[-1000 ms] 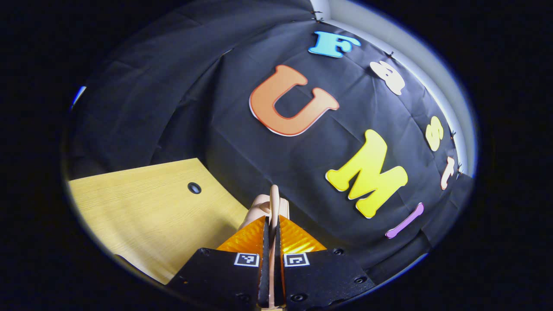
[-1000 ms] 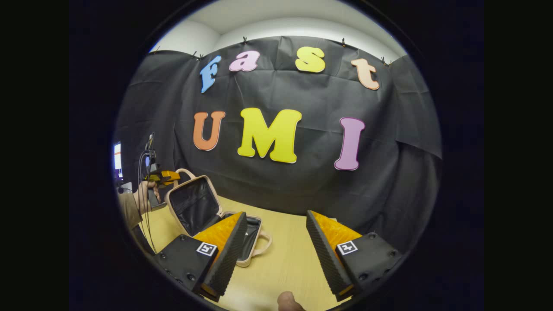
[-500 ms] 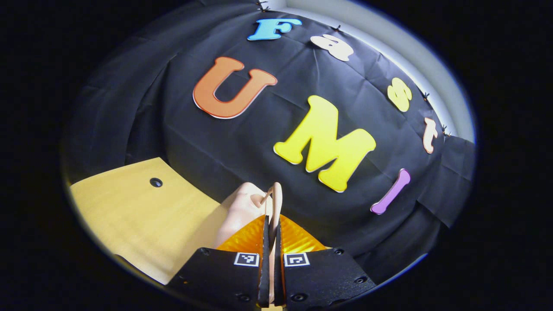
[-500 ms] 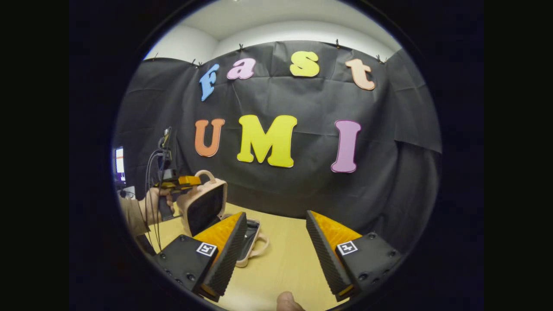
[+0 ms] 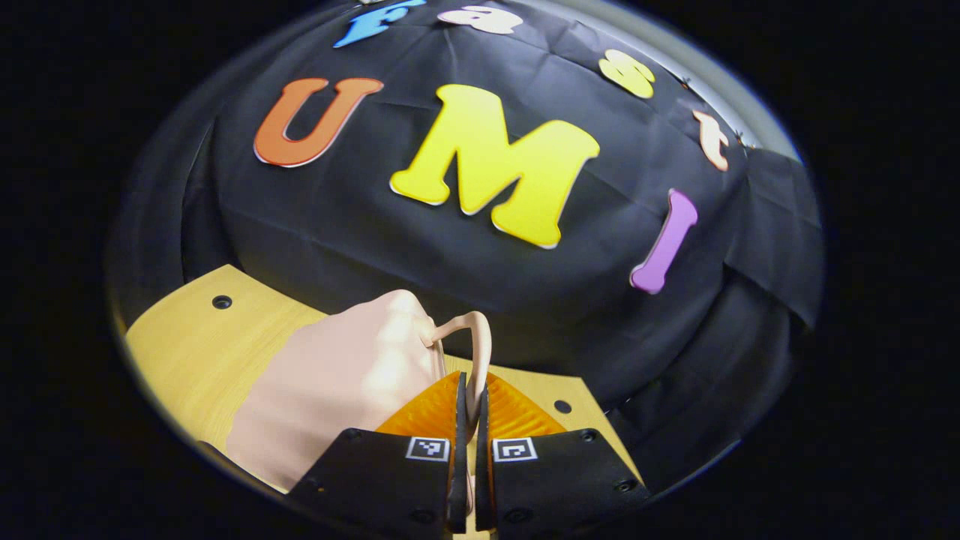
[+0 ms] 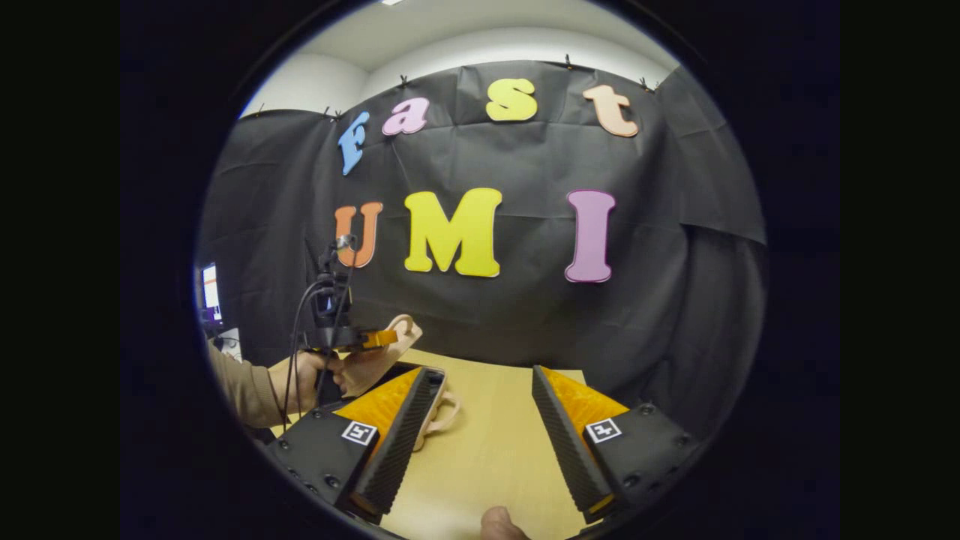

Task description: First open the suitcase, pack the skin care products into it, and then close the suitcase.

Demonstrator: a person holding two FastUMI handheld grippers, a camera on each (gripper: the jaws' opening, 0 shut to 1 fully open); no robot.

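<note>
Worktop (image 6: 487, 450): pale wood, 6 o'clock in right gripper view. Suitcase (image 5: 337, 382), pink shell, at 7 o'clock in left gripper view; lid nearly down. Left tool (image 5: 469, 397) pinching lid handle (image 5: 480, 352), pads pressed together on it. Right tool (image 6: 480, 420) spread, holding nothing. Judgement: closing step; lower lid evenly, keep pinch until rims meet.

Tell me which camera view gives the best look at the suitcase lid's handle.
The left gripper view: the lid handle curves up close between the shut fingers of the left gripper, over the pink suitcase lid. The right gripper view shows that handle small and far off, at the tip of the left gripper.
</note>
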